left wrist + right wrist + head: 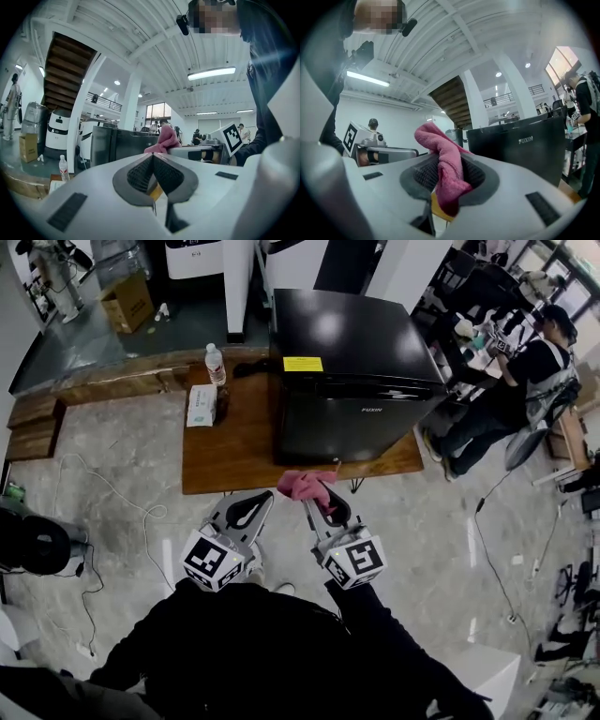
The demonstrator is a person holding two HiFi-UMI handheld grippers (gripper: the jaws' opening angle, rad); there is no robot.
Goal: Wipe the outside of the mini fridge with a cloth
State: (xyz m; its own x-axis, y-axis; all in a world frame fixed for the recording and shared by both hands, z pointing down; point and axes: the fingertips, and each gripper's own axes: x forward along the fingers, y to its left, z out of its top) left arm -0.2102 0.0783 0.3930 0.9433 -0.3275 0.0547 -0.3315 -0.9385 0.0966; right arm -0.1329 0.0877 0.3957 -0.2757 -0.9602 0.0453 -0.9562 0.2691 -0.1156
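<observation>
Head view: black mini fridge stands on the right part of a wooden table, door facing the person. Water bottle and tissue pack sit left of it. Both grippers are held side by side, short of the table's front edge. Pink cloth sticks out of the right gripper, in front of the door and apart from it. Left gripper carries nothing.

Left gripper view: jaws pressed together, nothing between them. Fridge ahead, cloth visible off to the right.

Right gripper view: jaws clamped on the cloth, a fold bunched above the pads and a tail hanging below. Fridge front is ahead to the right, no contact.
</observation>
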